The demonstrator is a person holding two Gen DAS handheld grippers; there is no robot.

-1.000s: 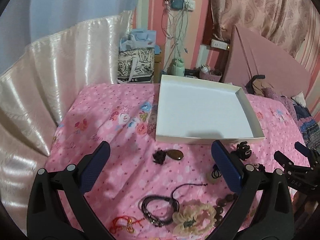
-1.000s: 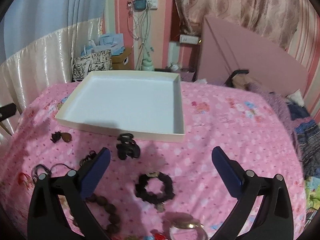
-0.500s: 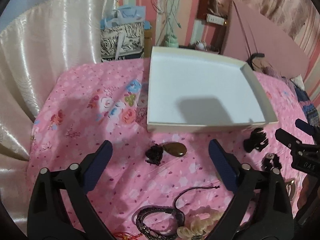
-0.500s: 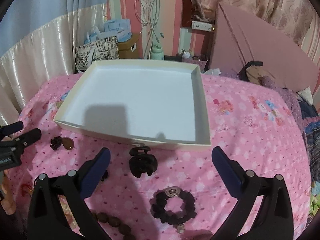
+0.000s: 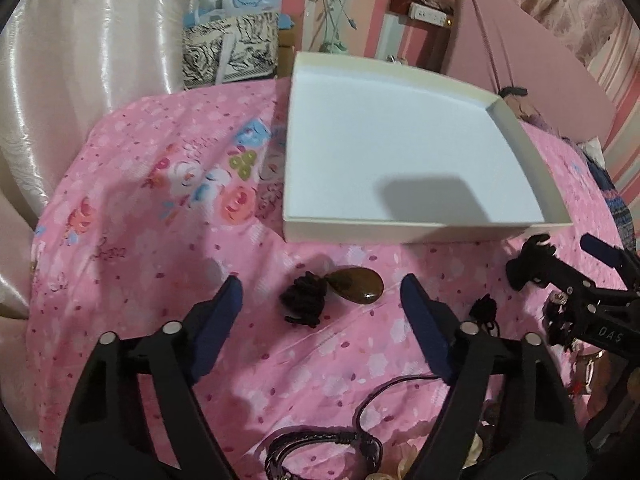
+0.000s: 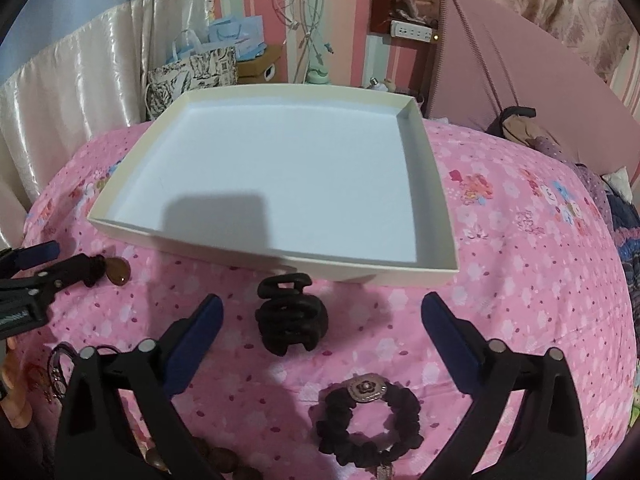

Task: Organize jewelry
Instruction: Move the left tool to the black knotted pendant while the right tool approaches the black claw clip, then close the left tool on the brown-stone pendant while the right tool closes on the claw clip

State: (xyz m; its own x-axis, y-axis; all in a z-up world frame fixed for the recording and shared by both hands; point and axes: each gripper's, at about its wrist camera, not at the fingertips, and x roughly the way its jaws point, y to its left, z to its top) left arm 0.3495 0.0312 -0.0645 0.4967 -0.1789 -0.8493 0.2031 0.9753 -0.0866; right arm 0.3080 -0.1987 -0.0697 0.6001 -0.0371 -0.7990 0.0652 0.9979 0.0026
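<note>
Only the right gripper [image 6: 320, 320], jaws apart like the left gripper's [image 5: 320, 296], shows a scrunchie-like bracelet [image 6: 370, 420].

Left tool [image 5: 320, 300]: jaws spread, empty. Between fingertips: brown pendant [image 5: 356, 283] with black cord knot [image 5: 303, 300]. Ahead: white tray [image 5: 400, 232]. Right: black hair claw [image 5: 528, 264].

Open pink bedspread [image 5: 132, 264] left of the white tray [image 5: 400, 236]. Crowded toward the right: brown pendant [image 5: 356, 283], black hair claw [image 6: 290, 316], scrunchie bracelet [image 6: 370, 420], black cord bracelet [image 5: 324, 450]. Possibly more beads [image 6: 224, 458] underneath, partly hidden.
</note>
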